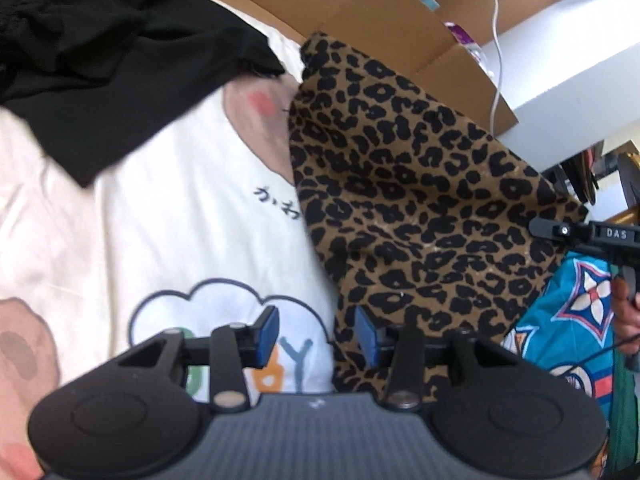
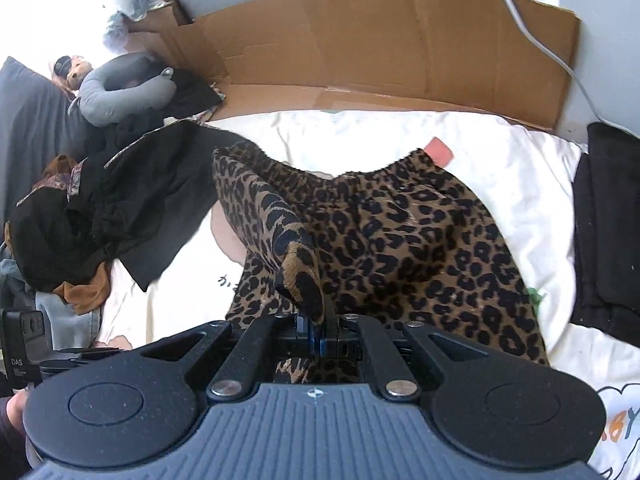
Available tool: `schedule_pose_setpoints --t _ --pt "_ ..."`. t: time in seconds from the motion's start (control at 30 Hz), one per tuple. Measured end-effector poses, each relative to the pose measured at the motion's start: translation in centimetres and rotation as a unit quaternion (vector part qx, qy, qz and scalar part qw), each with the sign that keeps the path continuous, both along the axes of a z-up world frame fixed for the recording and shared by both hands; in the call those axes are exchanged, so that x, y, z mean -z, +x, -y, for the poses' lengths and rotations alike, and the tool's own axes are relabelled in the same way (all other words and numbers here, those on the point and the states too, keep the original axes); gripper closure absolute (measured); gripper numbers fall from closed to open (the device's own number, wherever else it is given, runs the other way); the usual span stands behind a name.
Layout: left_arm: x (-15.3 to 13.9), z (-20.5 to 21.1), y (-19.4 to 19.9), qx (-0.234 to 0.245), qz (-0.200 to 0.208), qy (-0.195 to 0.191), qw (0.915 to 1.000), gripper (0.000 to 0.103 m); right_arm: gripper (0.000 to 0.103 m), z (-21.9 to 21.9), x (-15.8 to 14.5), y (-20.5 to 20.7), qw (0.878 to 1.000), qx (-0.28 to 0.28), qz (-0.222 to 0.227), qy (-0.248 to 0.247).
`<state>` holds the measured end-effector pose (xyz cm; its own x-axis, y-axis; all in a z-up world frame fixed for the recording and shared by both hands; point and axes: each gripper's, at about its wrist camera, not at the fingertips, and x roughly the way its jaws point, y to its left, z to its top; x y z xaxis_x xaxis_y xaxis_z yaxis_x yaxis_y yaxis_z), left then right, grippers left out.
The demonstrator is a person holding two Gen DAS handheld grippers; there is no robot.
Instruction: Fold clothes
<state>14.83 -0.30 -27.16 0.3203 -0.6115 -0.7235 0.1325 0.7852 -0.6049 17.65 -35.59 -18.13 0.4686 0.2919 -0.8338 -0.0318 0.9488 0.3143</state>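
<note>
The right gripper [image 2: 316, 334] is clamped on a pinched fold of the brown leopard-print fabric garment [image 2: 400, 240], lifting that edge. The left gripper [image 1: 316, 336] hangs with its blue pads apart, nothing between them, just beside the garment's edge. The garment lies on the white printed bedsheet [image 1: 168, 216], its long axis running away toward the brown cardboard sheet [image 2: 380, 44], gathered waistband farthest.

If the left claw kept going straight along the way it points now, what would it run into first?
Most likely the white printed bedding just ahead of the open left claw, close to the left edge of the leopard-print garment. Depth is unclear, so that edge could come first.
</note>
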Motion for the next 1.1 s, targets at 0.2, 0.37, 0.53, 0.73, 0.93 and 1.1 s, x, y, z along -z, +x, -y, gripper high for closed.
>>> schedule_pose_setpoints --t 0.2,0.37,0.53,0.73,0.93,1.1 --pt "-0.7 2.3 0.3 0.023 -0.002 0.03 0.9993 0.059 0.102 5.0 2.0 -2.6 0.997 0.07 0.026 0.036" --pt "-1.9 4.3 1.8 0.017 -0.002 0.038 0.9991 0.059 0.102 9.2 4.8 -5.2 0.988 0.135 0.038 0.07" --pt "-3.2 7.9 4.4 0.057 0.023 0.082 0.9948 0.059 0.102 12.3 7.8 -8.0 0.975 0.188 0.057 0.102" --pt "-4.3 12.4 7.6 0.076 0.036 0.113 0.99 0.059 0.102 15.1 12.8 -10.9 0.959 0.237 0.051 0.146" --pt "-5.2 17.7 10.2 0.119 0.05 0.155 0.9795 0.059 0.102 16.7 16.5 -12.5 0.936 0.289 0.044 0.194" --pt "-6.6 20.9 12.8 0.126 0.078 0.181 0.9722 0.059 0.102 17.4 17.5 -13.5 0.931 0.301 0.035 0.203"
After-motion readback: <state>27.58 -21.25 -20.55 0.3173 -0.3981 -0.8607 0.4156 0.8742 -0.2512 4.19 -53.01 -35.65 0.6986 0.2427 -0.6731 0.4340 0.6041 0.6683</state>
